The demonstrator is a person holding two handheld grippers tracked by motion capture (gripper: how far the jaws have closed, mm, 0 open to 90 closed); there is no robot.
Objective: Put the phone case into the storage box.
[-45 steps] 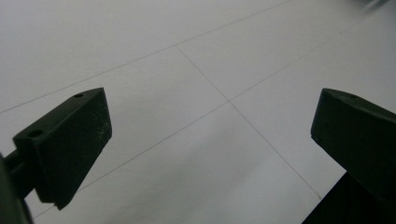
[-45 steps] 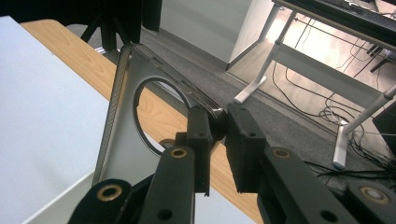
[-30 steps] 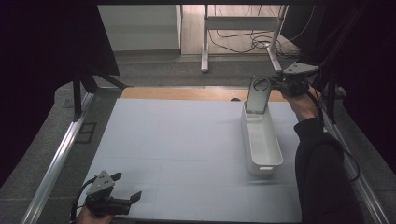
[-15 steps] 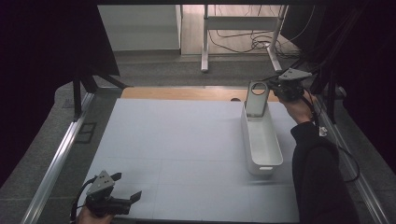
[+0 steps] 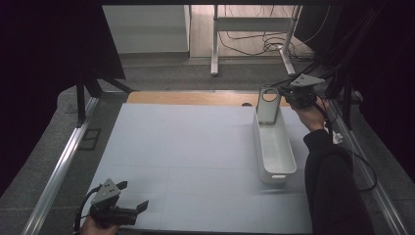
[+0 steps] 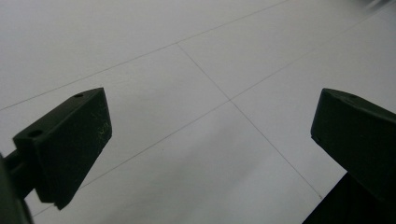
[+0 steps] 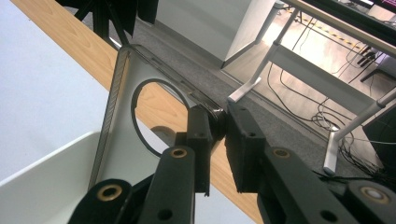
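lowered since earlier, grey panel (image 5: 268, 104) seemingly stands inside white bin (image 5: 275, 152).

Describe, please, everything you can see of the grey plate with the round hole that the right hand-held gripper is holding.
The grey plate is a thin, flat, plastic-looking piece with rounded corners, a ribbed edge and a large round hole near its top. It stands nearly upright at the far end of the white bin, its lower end inside the bin. The right hand-held gripper is shut on its upper edge beside the hole. Whether its lower end rests on the bin's floor cannot be told.
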